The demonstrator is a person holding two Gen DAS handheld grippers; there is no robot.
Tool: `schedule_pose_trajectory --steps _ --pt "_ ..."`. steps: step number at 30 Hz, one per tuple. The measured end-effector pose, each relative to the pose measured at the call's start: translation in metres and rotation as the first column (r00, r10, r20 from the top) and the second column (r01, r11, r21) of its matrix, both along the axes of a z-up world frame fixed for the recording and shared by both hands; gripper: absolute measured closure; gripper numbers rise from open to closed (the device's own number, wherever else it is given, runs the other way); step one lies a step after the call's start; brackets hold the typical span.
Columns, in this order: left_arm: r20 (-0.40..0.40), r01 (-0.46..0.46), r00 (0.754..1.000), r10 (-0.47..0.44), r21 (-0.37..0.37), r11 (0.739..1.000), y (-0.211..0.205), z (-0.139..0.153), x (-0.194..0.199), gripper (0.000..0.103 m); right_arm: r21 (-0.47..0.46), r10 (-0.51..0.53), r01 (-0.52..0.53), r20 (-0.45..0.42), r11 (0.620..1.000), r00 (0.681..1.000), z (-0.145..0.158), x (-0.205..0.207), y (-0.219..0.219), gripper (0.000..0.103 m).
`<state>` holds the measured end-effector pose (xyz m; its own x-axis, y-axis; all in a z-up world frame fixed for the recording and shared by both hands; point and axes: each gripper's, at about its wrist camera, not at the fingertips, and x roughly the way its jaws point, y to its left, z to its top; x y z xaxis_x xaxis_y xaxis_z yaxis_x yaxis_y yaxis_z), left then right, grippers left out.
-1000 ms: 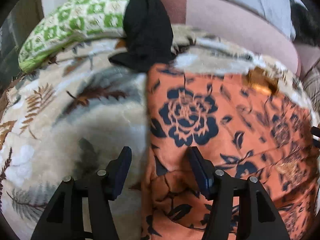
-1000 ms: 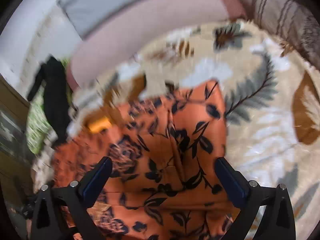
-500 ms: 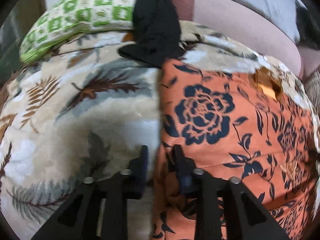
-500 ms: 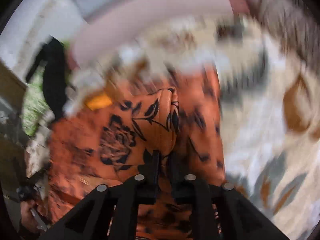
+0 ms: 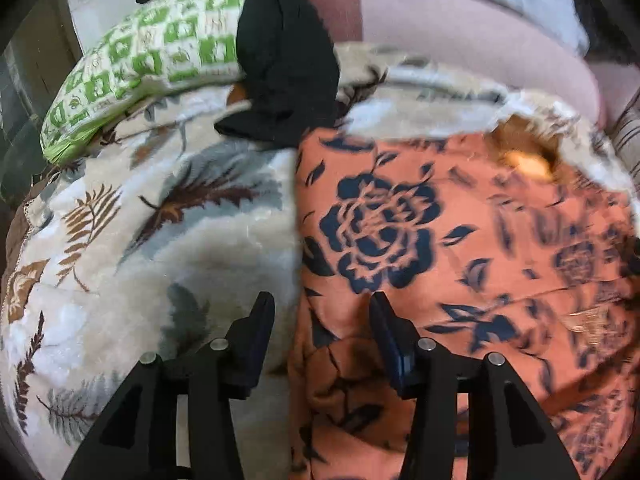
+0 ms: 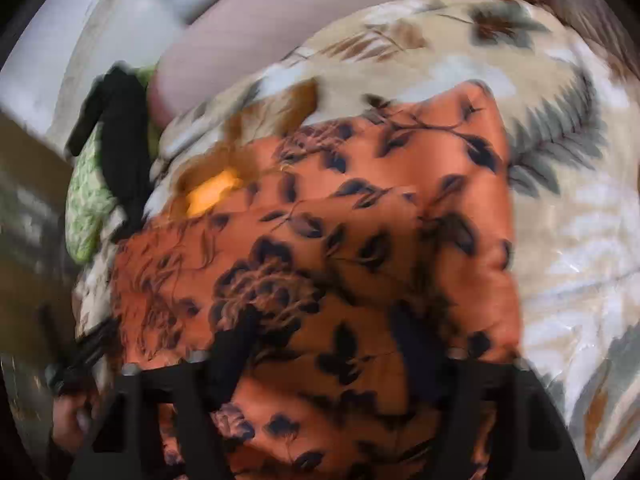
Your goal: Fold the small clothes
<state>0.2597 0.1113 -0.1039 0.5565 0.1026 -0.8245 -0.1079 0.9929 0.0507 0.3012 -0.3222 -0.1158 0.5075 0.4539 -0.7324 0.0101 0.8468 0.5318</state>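
Both claws have sprung apart since half a second ago, when each was pinched together on the orange cloth; the fold they carried now lies released.

Largest in sight is the leaf-print fleece blanket point(image 5: 132, 240) covering the bed, with a pink bolster point(image 5: 460, 36) along its far side at twelve o'clock. On it, filling the three o'clock half of the left view, lies the orange floral garment point(image 5: 460, 248), already doubled, its folded layer showing as a ridge in the right view point(image 6: 360, 208). At eleven o'clock sits a green checked pillow point(image 5: 152, 64) with a black garment point(image 5: 284, 60) draped over it.

Left claw point(image 5: 320, 320) stands wide, straddling the garment's edge at six o'clock, holding nothing. Right claw point(image 6: 332, 332), blurred, also gapes above the cloth, empty.

To finish well, I'd say each claw should re-grip at a corner of the near hem, lift evenly, and lay the layers edge to edge; the slippery fabric looks apt to slide askew.
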Motion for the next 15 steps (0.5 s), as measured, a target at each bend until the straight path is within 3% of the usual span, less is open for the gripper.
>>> schedule_pose_trajectory --steps 1,3,4,5,6,8,11,15 --pt "0.014 0.012 1.0 -0.013 0.026 1.0 -0.002 0.002 -0.002 0.052 -0.002 -0.006 0.006 0.031 1.0 1.0 0.01 -0.002 0.0 0.038" --pt "-0.031 0.024 0.999 -0.022 0.074 0.997 -0.006 -0.007 0.002 0.051 -0.016 0.039 -0.038 0.108 0.999 0.993 0.027 -0.003 0.009 0.035" --pt "-0.096 0.029 0.995 -0.025 0.049 0.998 -0.006 -0.02 0.008 0.051 -0.017 0.08 -0.078 0.118 0.997 0.99 0.024 0.002 0.013 0.029" --pt "-0.083 0.017 0.996 -0.014 0.033 0.999 -0.003 -0.021 0.008 0.049 -0.062 0.088 -0.084 0.059 0.995 0.994 0.01 0.017 0.015 0.027" --pt "-0.078 0.009 0.997 -0.007 0.032 0.999 -0.001 -0.017 0.006 0.048 -0.081 0.055 -0.059 -0.046 0.995 0.997 -0.012 0.033 0.009 0.027" --pt "-0.052 0.017 0.999 -0.017 0.003 1.0 0.003 -0.005 -0.003 0.048 -0.014 -0.018 0.018 0.004 1.0 1.0 -0.003 0.038 -0.006 0.031" --pt "-0.022 0.042 0.999 -0.042 -0.003 0.999 0.006 0.009 -0.028 0.048 -0.083 -0.095 0.102 0.085 0.991 0.992 0.027 0.027 -0.014 0.03" --pt "0.005 0.067 0.998 -0.067 -0.147 0.987 0.025 0.028 -0.089 0.041 -0.076 -0.034 0.042 0.095 0.996 0.995 0.054 -0.026 -0.024 0.03"
